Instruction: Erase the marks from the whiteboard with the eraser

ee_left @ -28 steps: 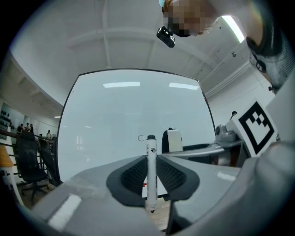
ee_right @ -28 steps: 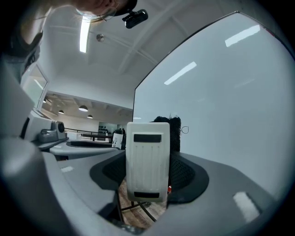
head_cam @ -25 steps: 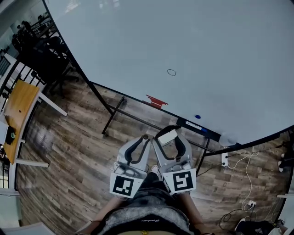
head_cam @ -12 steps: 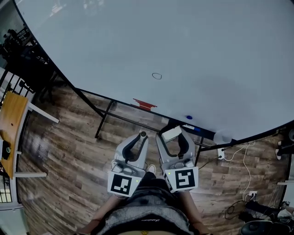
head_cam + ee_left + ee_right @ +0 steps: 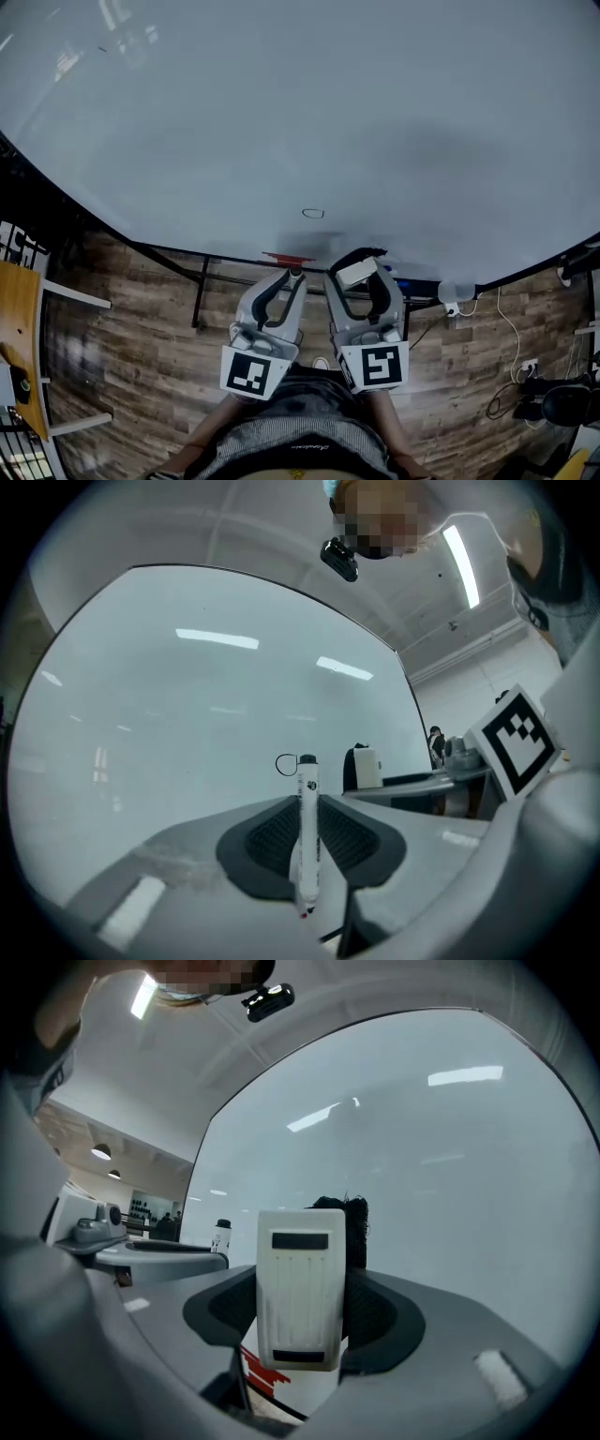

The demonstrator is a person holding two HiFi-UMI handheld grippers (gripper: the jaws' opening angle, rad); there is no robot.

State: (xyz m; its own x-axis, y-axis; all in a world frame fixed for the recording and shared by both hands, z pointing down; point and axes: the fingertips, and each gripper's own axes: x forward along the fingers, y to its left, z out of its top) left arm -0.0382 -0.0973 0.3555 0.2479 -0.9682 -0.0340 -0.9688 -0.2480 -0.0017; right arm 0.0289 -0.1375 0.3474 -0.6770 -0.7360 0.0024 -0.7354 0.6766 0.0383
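My left gripper point(image 5: 293, 276): jaws closed on a marker point(image 5: 306, 836), its dark tip pointing at the board.
My right gripper point(image 5: 362, 269): just beside the left, jaws clamped on the eraser point(image 5: 300, 1288), its white back towards me.
Mark point(image 5: 313, 214): a small oval loop just above both tools.
Whiteboard point(image 5: 281, 112): fills the view beyond.

Nothing legible: small print on the marker point(image 5: 307, 827) is too fine to read; the eraser point(image 5: 300, 1288) carries no readable label.
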